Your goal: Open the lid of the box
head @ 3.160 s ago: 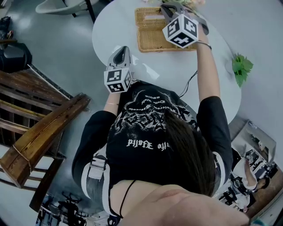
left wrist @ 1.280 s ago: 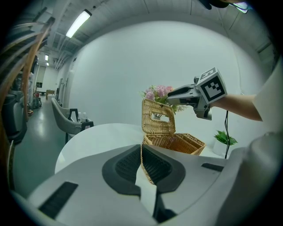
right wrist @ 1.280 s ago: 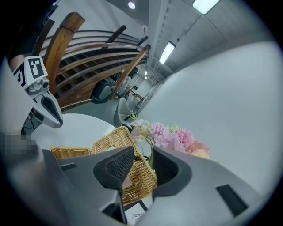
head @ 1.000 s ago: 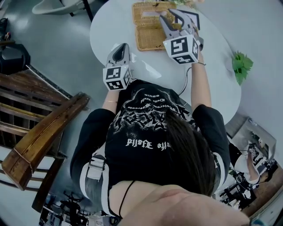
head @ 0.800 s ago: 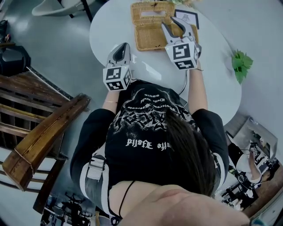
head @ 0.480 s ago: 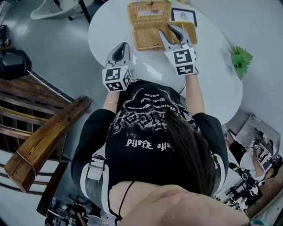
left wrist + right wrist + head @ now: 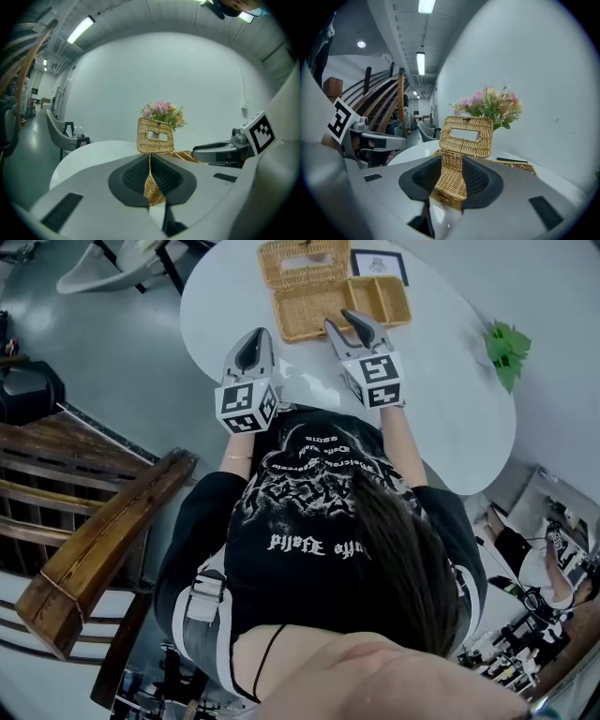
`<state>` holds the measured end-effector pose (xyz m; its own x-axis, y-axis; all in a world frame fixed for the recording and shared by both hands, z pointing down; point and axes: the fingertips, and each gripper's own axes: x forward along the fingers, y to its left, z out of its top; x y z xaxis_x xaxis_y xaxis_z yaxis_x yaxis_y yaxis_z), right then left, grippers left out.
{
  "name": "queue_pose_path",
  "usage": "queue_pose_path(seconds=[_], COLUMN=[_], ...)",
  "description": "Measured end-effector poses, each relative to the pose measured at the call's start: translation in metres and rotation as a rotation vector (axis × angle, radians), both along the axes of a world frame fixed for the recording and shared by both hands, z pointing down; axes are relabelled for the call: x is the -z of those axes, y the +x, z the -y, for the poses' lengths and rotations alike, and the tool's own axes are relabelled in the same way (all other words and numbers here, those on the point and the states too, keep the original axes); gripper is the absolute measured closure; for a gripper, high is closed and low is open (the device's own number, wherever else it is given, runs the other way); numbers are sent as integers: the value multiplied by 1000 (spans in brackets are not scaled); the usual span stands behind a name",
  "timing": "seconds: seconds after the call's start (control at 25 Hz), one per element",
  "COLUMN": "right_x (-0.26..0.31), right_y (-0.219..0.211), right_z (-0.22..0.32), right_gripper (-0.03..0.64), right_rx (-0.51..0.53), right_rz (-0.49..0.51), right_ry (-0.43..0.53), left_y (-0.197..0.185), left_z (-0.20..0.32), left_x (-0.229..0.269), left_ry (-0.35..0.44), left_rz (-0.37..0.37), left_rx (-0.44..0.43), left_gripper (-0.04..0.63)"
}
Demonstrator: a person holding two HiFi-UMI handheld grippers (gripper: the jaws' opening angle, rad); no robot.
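Note:
The wicker box (image 7: 315, 307) sits on the white round table (image 7: 441, 399), its lid (image 7: 298, 259) standing upright at the far side. My right gripper (image 7: 336, 319) hovers just in front of the box, open and empty. In the right gripper view the box (image 7: 451, 180) shows between the spread jaws, and the lid (image 7: 466, 136) is raised behind it. My left gripper (image 7: 255, 336) is shut near the table's front edge, holding nothing. In the left gripper view only a thin slit (image 7: 150, 161) shows between its pads.
A second wicker tray (image 7: 382, 298) lies right of the box, with a small framed picture (image 7: 379, 263) behind it. Flowers (image 7: 487, 105) stand behind the lid. A green leafy sprig (image 7: 506, 341) lies at the table's right. A wooden bench (image 7: 94, 531) stands at the left.
My right gripper has pulled back from over the box toward the person and lower. The lid now stands upright. The left gripper has stayed where it was.

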<state>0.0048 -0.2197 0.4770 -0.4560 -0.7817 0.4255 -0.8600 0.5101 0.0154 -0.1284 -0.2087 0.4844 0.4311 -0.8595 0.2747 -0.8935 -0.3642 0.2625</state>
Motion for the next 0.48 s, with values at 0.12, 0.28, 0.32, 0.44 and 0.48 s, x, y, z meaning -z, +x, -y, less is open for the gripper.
queue_pose_path(seconds=[0.12,0.28,0.32,0.44,0.48], right_x=[-5,-8,-8,-7,-7], right_y=[-3,-4,-4,-3,-3], right_z=[-10,-15,-16,-18,-19], right_gripper=[458,503,516,563,575], right_rx=[-14,-18,-20,-25,-27], right_rz=[13,15,13,5,7], right_ry=[-9,-5,-1,11,12], left_y=[2,8,8,10,10], left_z=[-6,-8,-9,-10,-9], left_x=[-2,1,2,2,2], left_ry=[-3,6,9,12,13], left_rz=[0,5,6,1,-2], left_rx=[-12,-31,-32,-30,-30], left_gripper=[567,568,568,567,568])
